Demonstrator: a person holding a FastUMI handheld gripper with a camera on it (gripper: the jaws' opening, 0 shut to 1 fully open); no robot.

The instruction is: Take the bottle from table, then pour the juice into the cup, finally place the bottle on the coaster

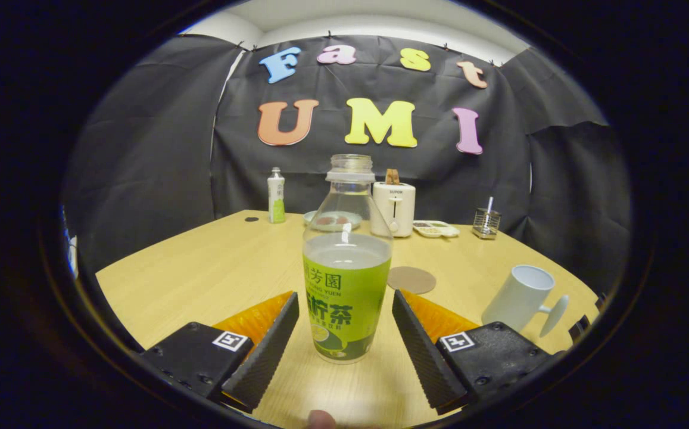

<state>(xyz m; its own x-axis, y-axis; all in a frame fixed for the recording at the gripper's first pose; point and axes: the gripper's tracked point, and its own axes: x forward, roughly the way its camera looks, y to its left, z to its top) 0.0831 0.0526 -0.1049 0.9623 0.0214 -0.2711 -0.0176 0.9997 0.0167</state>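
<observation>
bottle [346, 268] clear plastic, green label, between spread ribbed jaws, untouched

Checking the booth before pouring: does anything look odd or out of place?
Nothing spilled or damaged. The bottle stands upright, capless, between the open tongs, untouched. The cup and coaster sit beyond the tongs.

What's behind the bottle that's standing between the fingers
Behind the bottle, seen through its clear neck, lies a plate holding something reddish, and a white toaster stands just beside it. The green label covers the table straight behind. The fingers stand open either side, not touching.
</observation>
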